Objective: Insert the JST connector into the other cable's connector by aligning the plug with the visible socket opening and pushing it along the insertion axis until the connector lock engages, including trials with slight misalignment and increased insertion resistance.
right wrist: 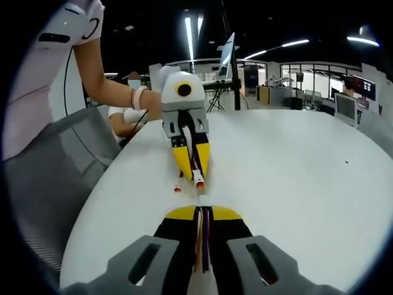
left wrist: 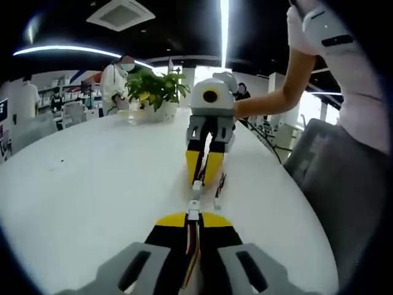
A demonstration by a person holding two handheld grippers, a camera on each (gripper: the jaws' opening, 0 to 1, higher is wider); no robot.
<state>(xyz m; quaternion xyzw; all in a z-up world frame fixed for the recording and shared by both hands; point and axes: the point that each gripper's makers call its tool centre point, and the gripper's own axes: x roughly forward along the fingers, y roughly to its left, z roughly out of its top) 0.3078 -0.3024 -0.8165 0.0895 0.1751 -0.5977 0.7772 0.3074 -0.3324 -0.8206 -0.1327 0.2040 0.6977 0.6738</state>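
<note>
Two grippers with yellow tips and grey bodies meet over the round white table: the left gripper and the right gripper. Each one is closed on one bundle of thin coloured wires, so there are two bundles, one in the left gripper and one in the right gripper. There are two small white plastic connectors, one on the left cable and one on the right cable. One more small connector with dark wires lies loose on the table near its edge. One green leafy plant in a white pot stands at the table's far edge. One grey chair sits beside the table.
</note>
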